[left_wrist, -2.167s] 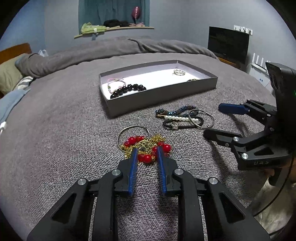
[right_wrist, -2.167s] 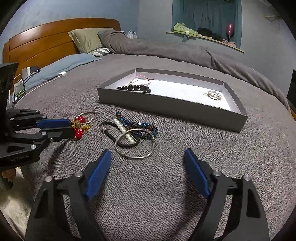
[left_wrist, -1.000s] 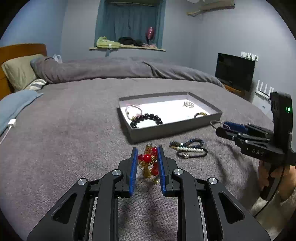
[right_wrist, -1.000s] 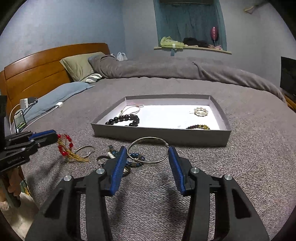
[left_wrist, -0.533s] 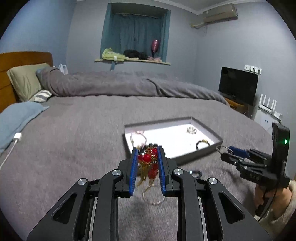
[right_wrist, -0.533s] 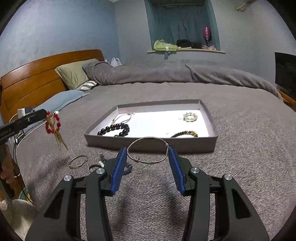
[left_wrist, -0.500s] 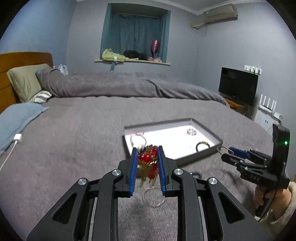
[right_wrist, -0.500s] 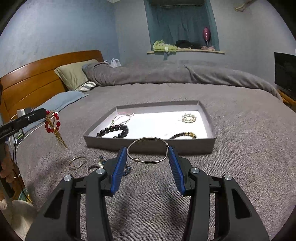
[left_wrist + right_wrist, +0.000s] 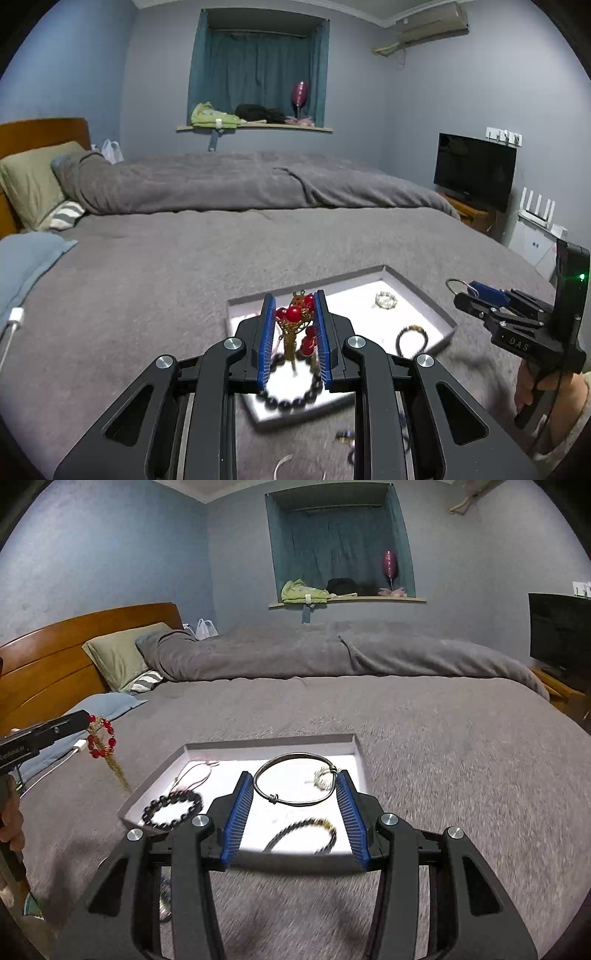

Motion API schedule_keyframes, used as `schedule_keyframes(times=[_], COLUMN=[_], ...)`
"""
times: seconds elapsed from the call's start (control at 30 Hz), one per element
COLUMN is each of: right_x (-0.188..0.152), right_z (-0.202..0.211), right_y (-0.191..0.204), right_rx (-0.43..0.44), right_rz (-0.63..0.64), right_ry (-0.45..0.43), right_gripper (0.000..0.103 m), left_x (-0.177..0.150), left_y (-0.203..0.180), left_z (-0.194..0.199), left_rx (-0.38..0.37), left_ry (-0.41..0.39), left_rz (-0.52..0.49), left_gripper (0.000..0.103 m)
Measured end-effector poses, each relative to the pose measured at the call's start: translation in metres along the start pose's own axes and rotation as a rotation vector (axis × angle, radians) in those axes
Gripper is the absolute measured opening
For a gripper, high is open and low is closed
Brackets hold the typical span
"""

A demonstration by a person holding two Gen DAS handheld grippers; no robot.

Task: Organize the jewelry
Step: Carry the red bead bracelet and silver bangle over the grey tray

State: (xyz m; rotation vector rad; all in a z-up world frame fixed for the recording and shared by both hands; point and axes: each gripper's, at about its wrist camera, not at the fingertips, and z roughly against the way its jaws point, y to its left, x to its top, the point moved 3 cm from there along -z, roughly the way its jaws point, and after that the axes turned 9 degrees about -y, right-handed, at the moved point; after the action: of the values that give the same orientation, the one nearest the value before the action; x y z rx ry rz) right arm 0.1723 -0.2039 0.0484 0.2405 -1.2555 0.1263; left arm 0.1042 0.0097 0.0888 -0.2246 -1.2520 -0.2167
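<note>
- Left gripper [image 9: 293, 306]: jaws drawn narrow, blue pads pinching a red bead bracelet [image 9: 295, 314] with gold tassels; the piece hangs in the air above the tray [image 9: 417, 286], its tassel dangling between the fingers.
- Same bracelet [image 9: 100, 738] shows in the right wrist view at about 9 o'clock, hung from the left gripper's tip, which bears white lettering (too blurred to read in full).
- Right gripper [image 9: 295, 786]: jaws about half open, pads pressed on either side of a wire bangle [image 9: 295, 780], held flat above the tray [image 9: 266, 744].
- In the left wrist view the right gripper [image 9: 465, 291] sits at 3 o'clock; body lettering reads "DAS" (partly shadowed), and a green light [image 9: 582, 276] glows on its upright part. A hand [image 9: 532, 387] grips the handle.
- Tray rests on the grey bedspread [image 9: 147, 288]; inside lie a black bead bracelet [image 9: 171, 809] at its 8 o'clock, a thin cord bracelet [image 9: 195, 771], a dark-and-gold bracelet [image 9: 303, 834] near the front edge, and a pale sparkly bracelet [image 9: 385, 300].
- More jewelry [image 9: 347, 435] lies loose on the bedspread in front of the tray (blurred).
</note>
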Motion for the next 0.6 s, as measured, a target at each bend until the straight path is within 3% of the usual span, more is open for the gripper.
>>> schedule_keyframes(times=[0.27, 0.6], right_x=[0.016, -0.004], right_z=[-0.055, -0.102], right_y=[-0.020, -0.009], right_rx=[-0.025, 0.002], right_rz=[-0.013, 0.058], right_ry=[0.033, 0.156], right_gripper=[0.047, 0.047], left_x=[0.012, 0.005], left_y=[-0.007, -0.005], left_z=[-0.055, -0.137], left_rx=[-0.032, -0.053], left_ry=[0.021, 0.106], left_rz=[-0.019, 0.009], left_gripper=[0.022, 0.022])
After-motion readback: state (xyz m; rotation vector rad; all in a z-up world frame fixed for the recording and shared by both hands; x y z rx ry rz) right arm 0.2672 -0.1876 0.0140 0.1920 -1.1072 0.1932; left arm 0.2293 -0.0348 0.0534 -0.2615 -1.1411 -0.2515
